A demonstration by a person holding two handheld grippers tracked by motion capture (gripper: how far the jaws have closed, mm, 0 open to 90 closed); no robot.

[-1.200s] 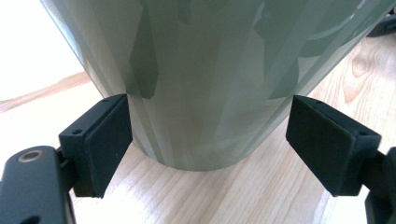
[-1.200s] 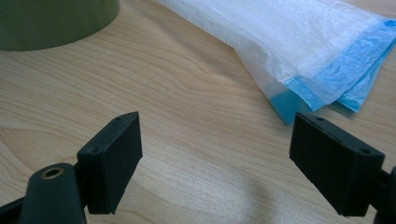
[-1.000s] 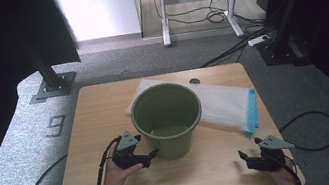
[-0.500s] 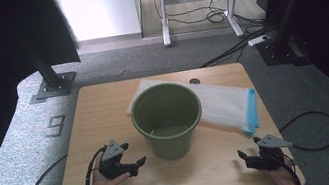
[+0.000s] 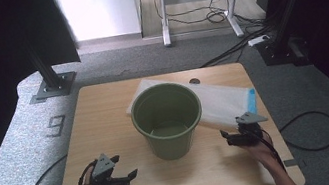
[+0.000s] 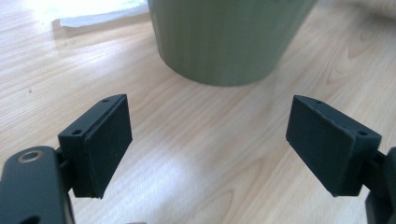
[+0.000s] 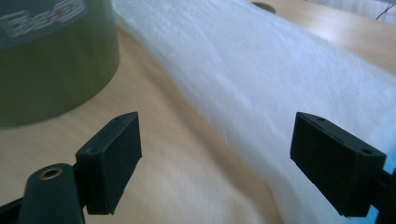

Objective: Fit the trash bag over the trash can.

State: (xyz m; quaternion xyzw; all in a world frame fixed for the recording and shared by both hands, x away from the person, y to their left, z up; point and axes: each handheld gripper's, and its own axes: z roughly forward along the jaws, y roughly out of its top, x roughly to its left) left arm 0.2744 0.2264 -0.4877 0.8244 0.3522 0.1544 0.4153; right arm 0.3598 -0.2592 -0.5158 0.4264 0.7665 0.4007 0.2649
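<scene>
High view: green bucket (image 5: 168, 121) upright mid-table (image 5: 105, 112), on white bag (image 5: 222, 100). Left gripper (image 5: 124, 171) near front-left corner, right gripper (image 5: 229, 137) beside bag's front edge.
Left gripper view: jaws wide apart, empty, facing bucket (image 6: 224, 39).
Right gripper view: jaws wide apart, empty, over bag (image 7: 261, 79).

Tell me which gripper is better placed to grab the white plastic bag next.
Right. The right gripper, jaws open, sits beside the white plastic bag edge; the left gripper faces the round green plastic bucket, which stands between.
</scene>
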